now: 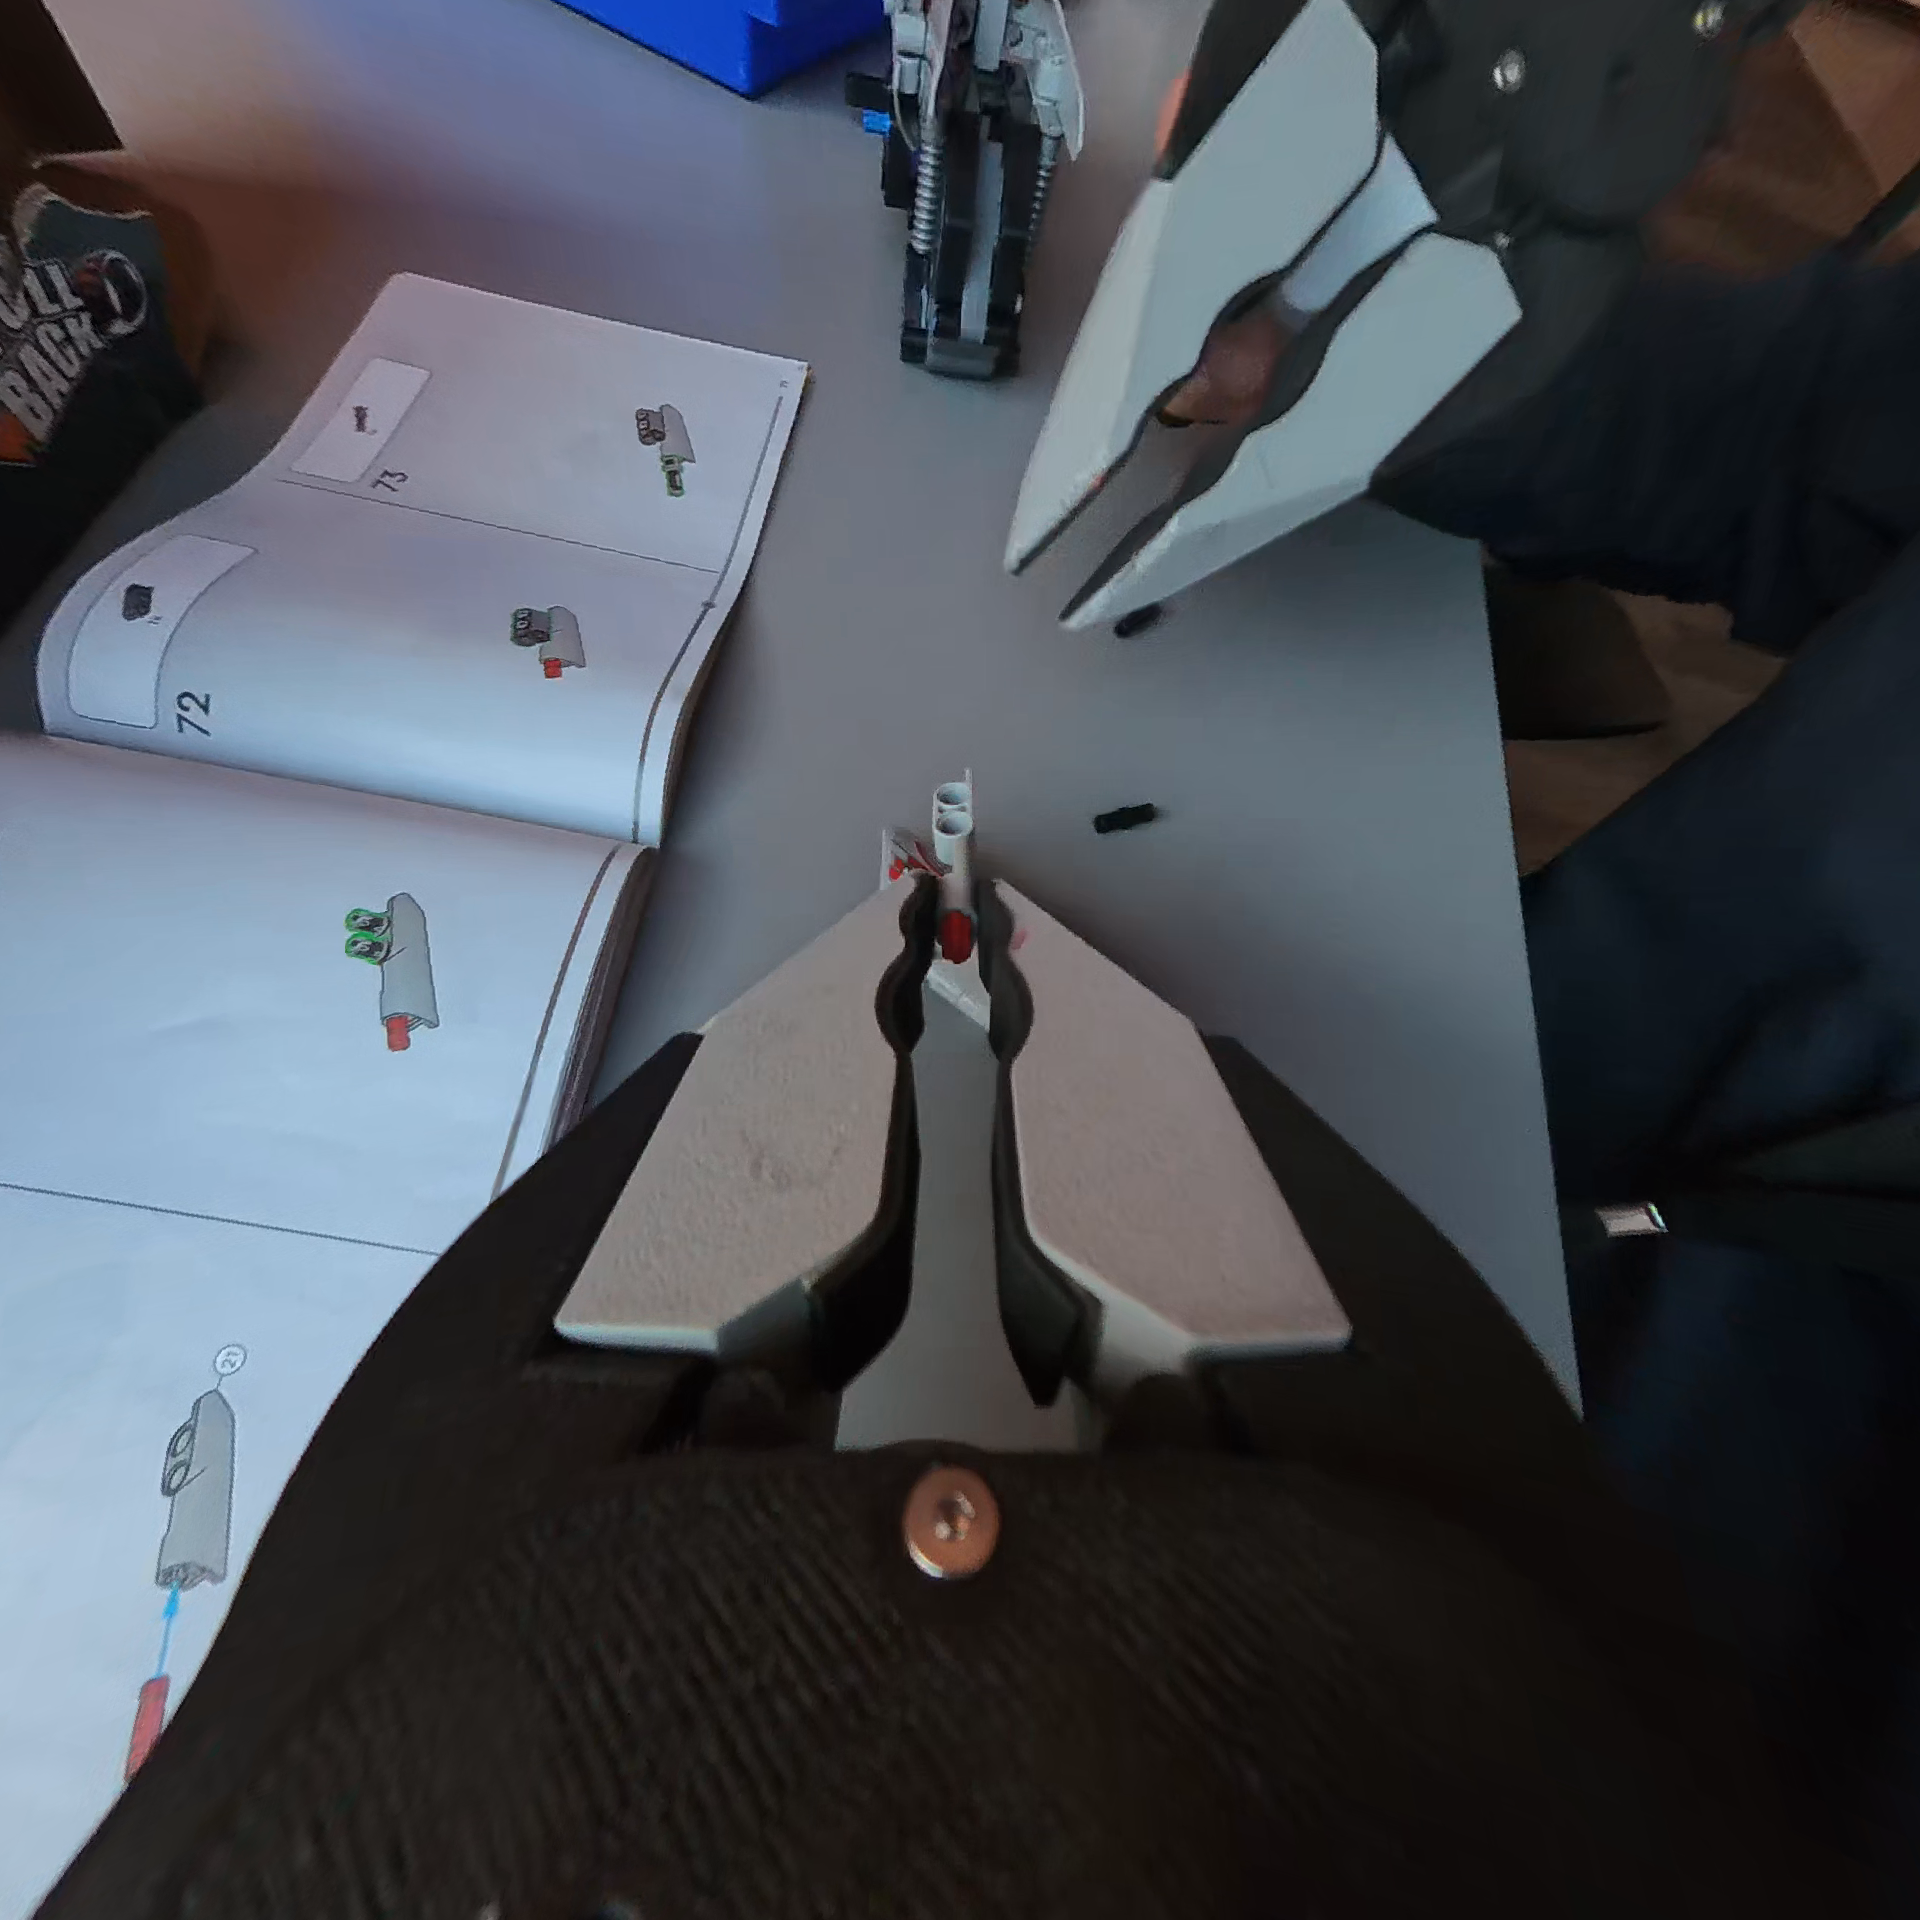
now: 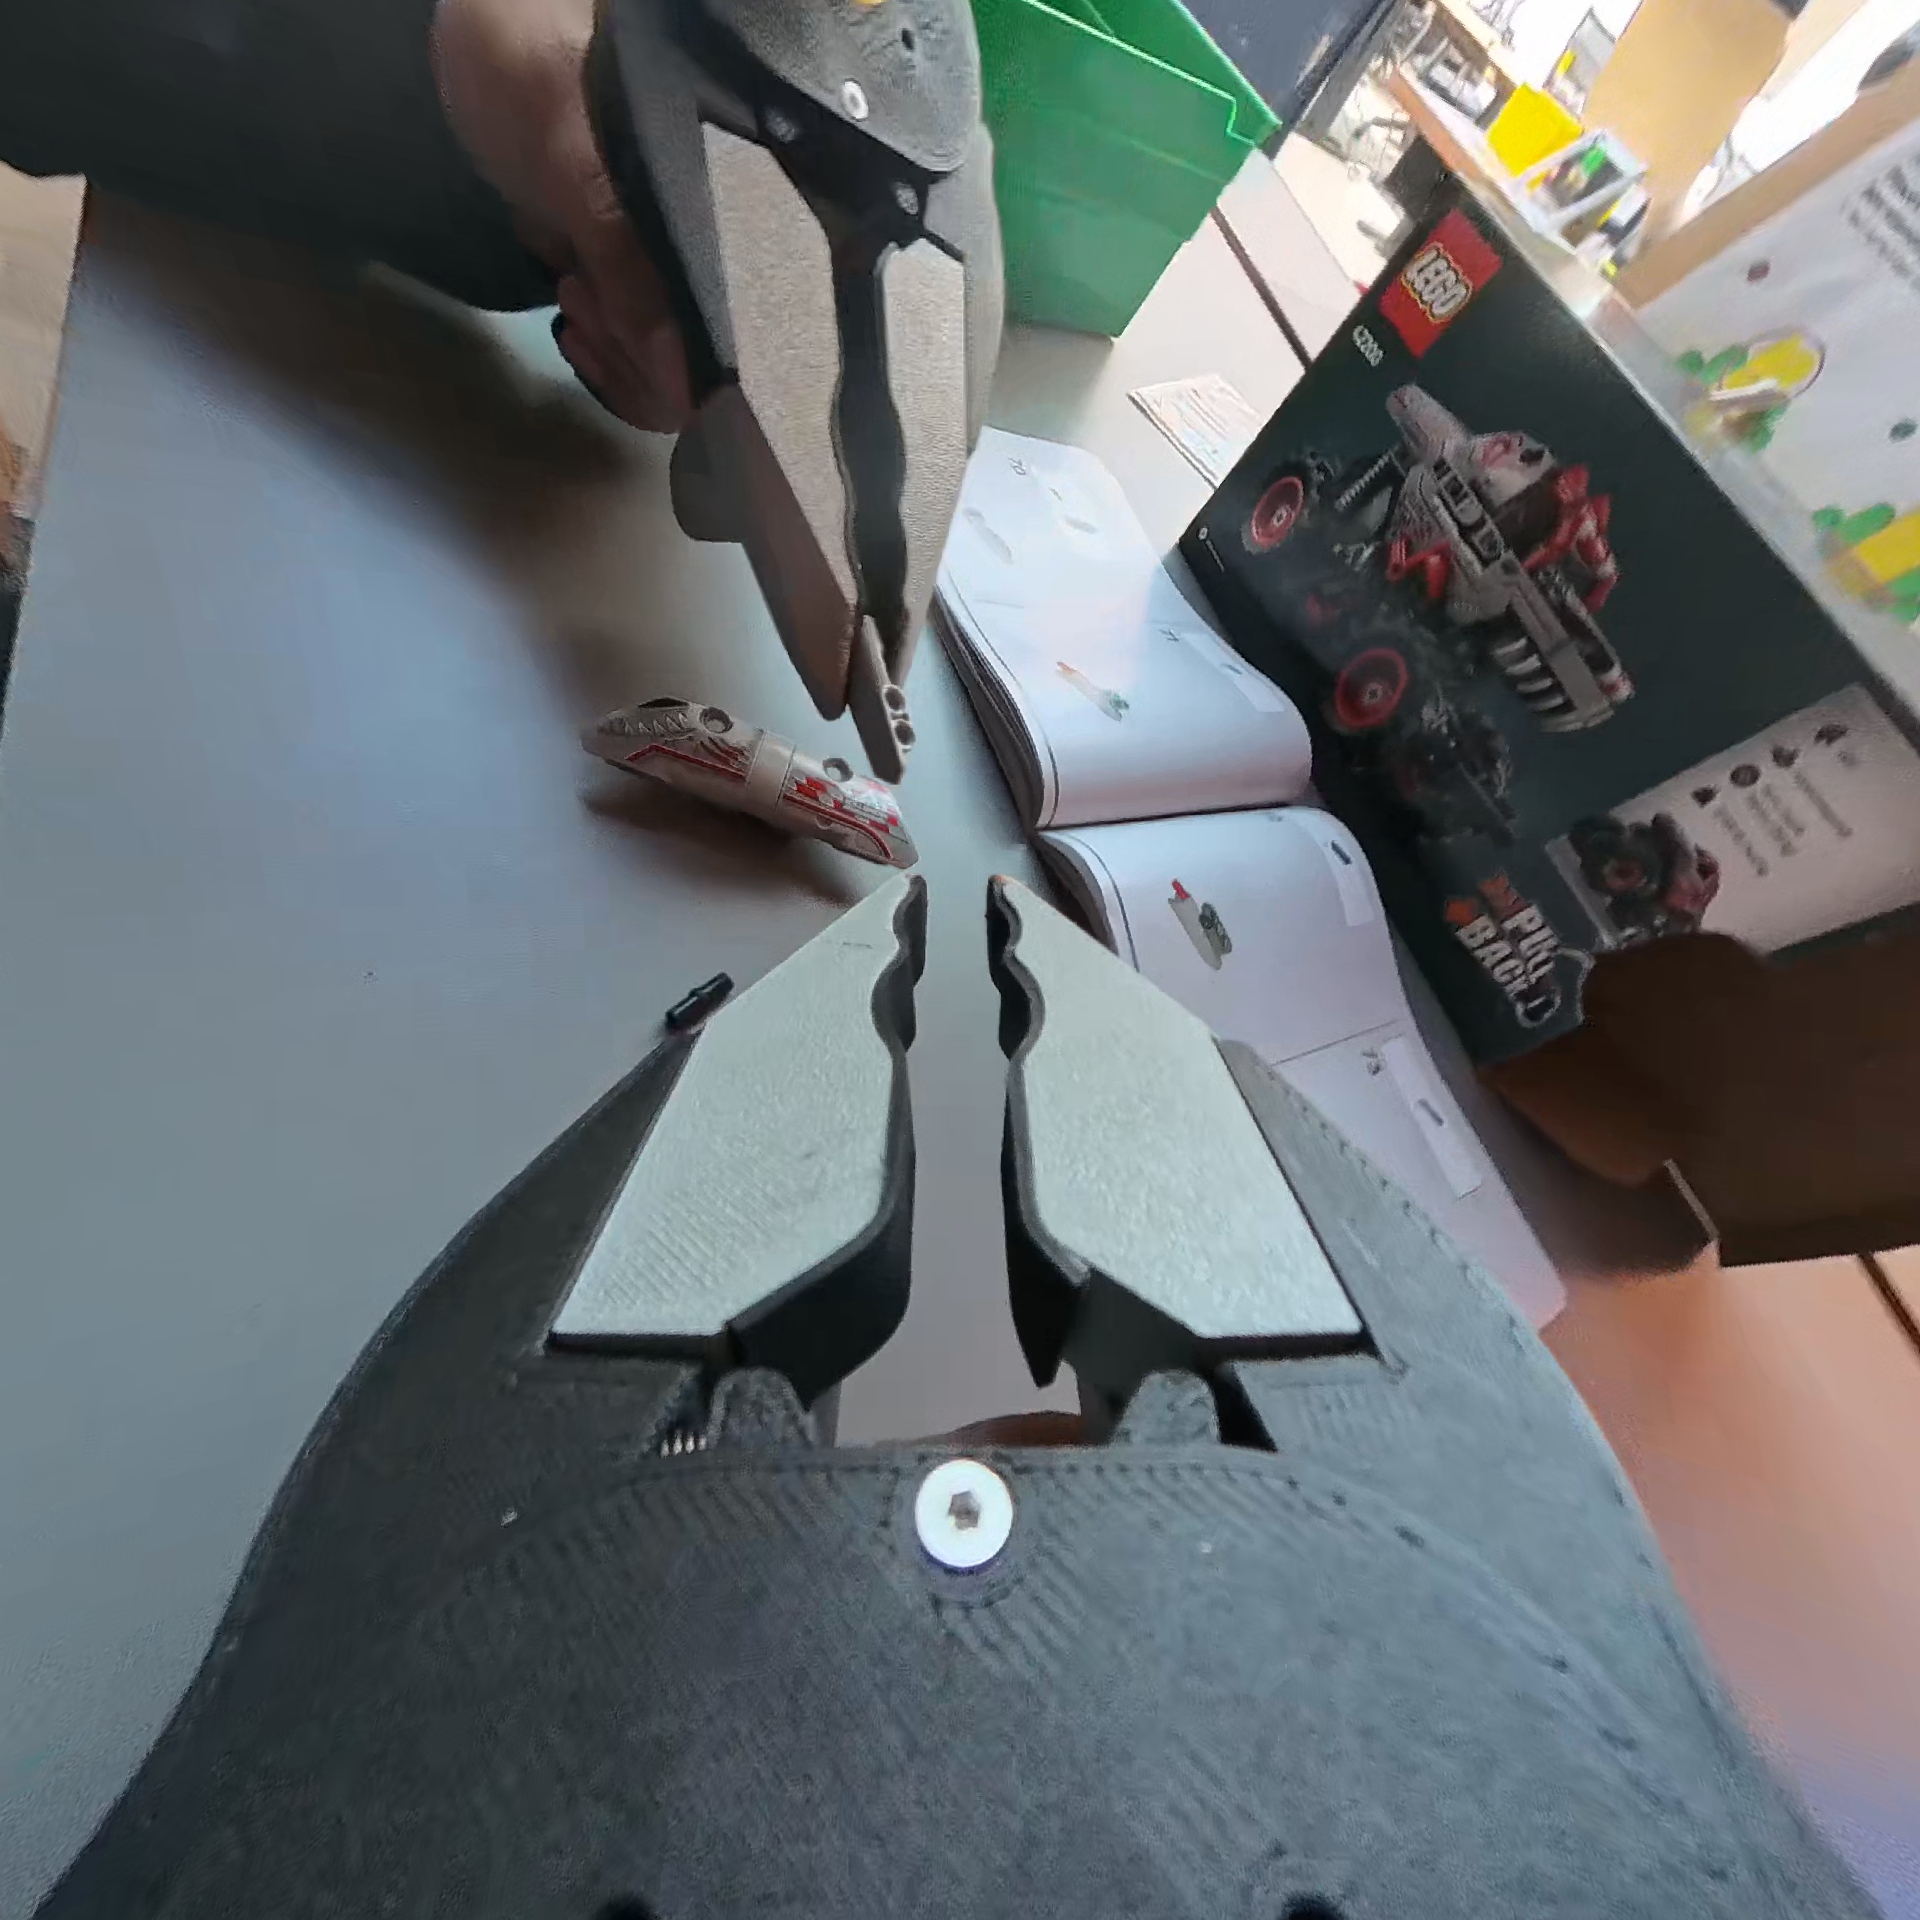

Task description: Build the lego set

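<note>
My left gripper [image 1: 951,896] is shut on a small grey lego piece [image 1: 953,831] with two holes at its far end and a red axle [image 1: 954,932] in its near end. It holds the piece just above the grey table [image 1: 1299,935]. In the right wrist view the left gripper [image 2: 873,665] comes down from above with the grey piece [image 2: 889,719]. A printed grey-and-red panel [image 2: 748,781] lies under it. My right gripper [image 2: 956,896] is open a little and empty. In the left wrist view it [image 1: 1051,592] hovers over a black pin [image 1: 1135,621].
A second black pin [image 1: 1124,818] lies on the table; one pin [image 2: 698,997] shows in the right wrist view. The open instruction booklet [image 1: 416,623] lies to the left. A part-built model [image 1: 966,187] and a blue bin [image 1: 748,31] stand behind. The set's box [image 2: 1507,623] and a green bin [image 2: 1091,156] are near. The tips of one gripper are about 6 cm away from the tips of the other.
</note>
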`<state>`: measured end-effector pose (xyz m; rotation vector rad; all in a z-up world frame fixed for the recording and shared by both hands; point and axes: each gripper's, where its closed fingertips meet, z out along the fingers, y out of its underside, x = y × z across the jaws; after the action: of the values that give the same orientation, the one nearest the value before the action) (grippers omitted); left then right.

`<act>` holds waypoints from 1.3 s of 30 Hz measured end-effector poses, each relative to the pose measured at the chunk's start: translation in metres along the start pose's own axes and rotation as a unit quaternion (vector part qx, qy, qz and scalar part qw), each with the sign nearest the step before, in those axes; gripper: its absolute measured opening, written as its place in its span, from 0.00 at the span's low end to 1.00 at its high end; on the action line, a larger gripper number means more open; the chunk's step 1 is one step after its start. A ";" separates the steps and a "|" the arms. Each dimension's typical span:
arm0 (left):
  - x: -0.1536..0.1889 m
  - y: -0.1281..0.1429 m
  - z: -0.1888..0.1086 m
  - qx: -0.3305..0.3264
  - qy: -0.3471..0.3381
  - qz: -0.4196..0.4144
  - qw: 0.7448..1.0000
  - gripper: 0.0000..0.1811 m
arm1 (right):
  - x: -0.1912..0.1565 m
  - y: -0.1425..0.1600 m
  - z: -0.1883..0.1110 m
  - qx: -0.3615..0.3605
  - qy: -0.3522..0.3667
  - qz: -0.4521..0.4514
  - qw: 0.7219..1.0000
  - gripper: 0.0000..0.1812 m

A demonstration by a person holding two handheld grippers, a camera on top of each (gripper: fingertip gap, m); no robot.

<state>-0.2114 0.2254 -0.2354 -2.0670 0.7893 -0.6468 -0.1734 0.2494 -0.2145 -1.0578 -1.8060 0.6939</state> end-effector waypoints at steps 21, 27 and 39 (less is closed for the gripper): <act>-0.005 -0.002 -0.004 0.004 -0.025 0.003 1.000 0.02 | -0.055 0.032 -0.005 -0.117 -0.092 0.168 0.974 0.10; -0.006 0.003 -0.002 -0.004 -0.028 -0.004 1.000 0.02 | -0.056 0.034 0.001 -0.122 -0.095 0.160 0.975 0.10; -0.016 -0.011 -0.021 0.046 -0.018 -0.051 0.997 0.02 | -0.055 0.038 0.011 -0.137 -0.107 0.147 0.974 0.03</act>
<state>-0.2330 0.2312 -0.2174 -2.0396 0.6251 -0.6877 -0.1563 0.2193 -0.2728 -1.5052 -1.9911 0.7722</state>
